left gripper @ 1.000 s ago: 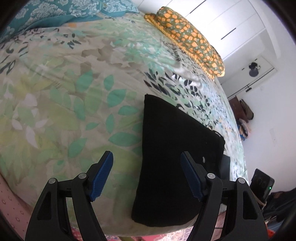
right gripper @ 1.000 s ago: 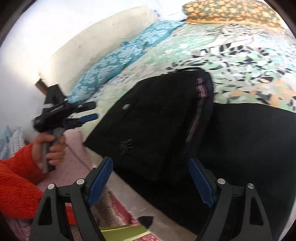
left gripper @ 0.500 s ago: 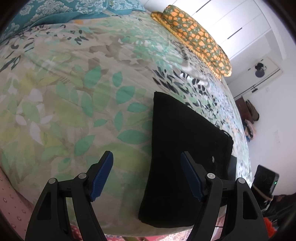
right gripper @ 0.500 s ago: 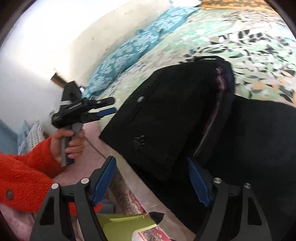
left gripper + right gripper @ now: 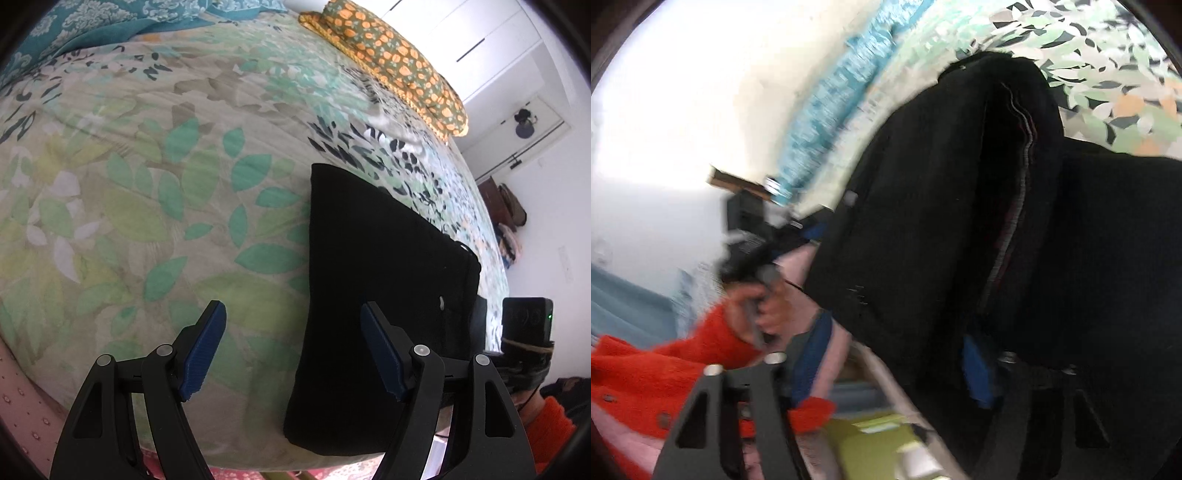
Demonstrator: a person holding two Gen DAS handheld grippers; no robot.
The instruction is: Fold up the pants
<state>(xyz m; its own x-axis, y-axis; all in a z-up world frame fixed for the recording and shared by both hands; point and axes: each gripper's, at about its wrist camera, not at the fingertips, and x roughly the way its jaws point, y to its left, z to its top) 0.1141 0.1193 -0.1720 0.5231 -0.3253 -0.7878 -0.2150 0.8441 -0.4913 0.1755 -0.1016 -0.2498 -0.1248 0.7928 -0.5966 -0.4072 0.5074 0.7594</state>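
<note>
Black folded pants (image 5: 373, 295) lengthwise toward bed's far edge, both grippers' fingers (image 5: 203, 350) spread wide, empty.

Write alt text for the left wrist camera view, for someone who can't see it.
Folded black pants lie flat near the edge of a bed covered by a leaf-print bedspread. The open left gripper, with black arms and blue pads, hovers empty in front of them; an orange-patterned pillow lies at the far side.
</note>
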